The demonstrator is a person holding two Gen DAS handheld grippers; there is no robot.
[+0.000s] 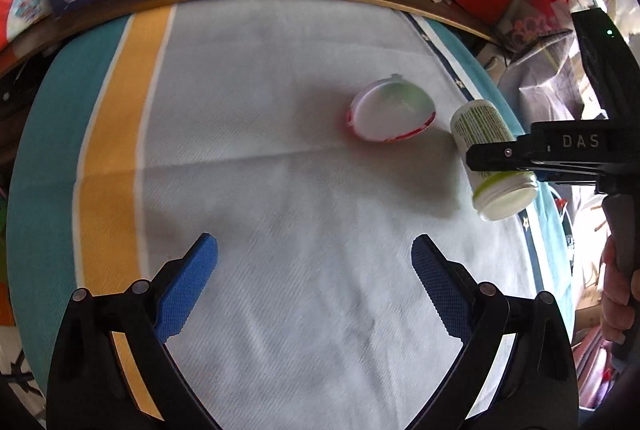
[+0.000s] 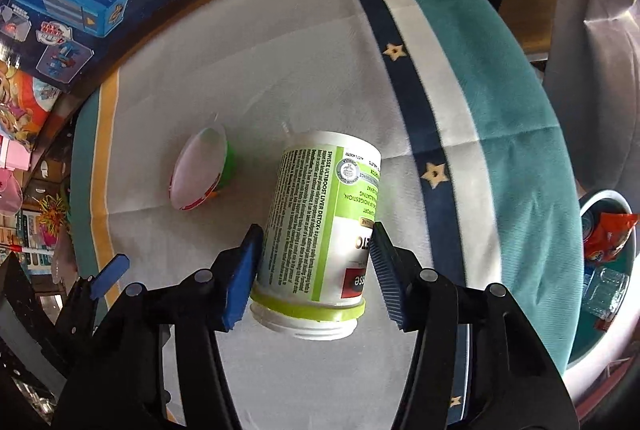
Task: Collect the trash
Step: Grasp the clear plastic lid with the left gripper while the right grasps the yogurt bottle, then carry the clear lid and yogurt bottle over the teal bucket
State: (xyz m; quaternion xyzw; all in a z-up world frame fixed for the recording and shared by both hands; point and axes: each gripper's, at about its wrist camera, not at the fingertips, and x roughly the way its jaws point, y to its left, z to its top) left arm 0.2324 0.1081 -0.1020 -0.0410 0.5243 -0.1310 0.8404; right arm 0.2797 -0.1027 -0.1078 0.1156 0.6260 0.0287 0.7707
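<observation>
Two blue pads of the right tool [image 2: 316,266] squeeze the white bottle [image 2: 320,226]. It looks empty, light, hard and smooth. Mid-body is best. The left tool [image 1: 314,282] is wide open, holding nothing.

The cloth [image 1: 280,118] is woven and matt, with a fine ribbed grain. On it, the bottle [image 2: 320,222] is smooth white plastic under a glossy paper label. Beside the bottle, the cup [image 1: 390,110] is thin, shiny plastic.

Black hand-held gripper [image 1: 314,286] frames, blue textured pads [image 1: 188,286], silver rivets, white "DAS" lettering, green indicator light
</observation>
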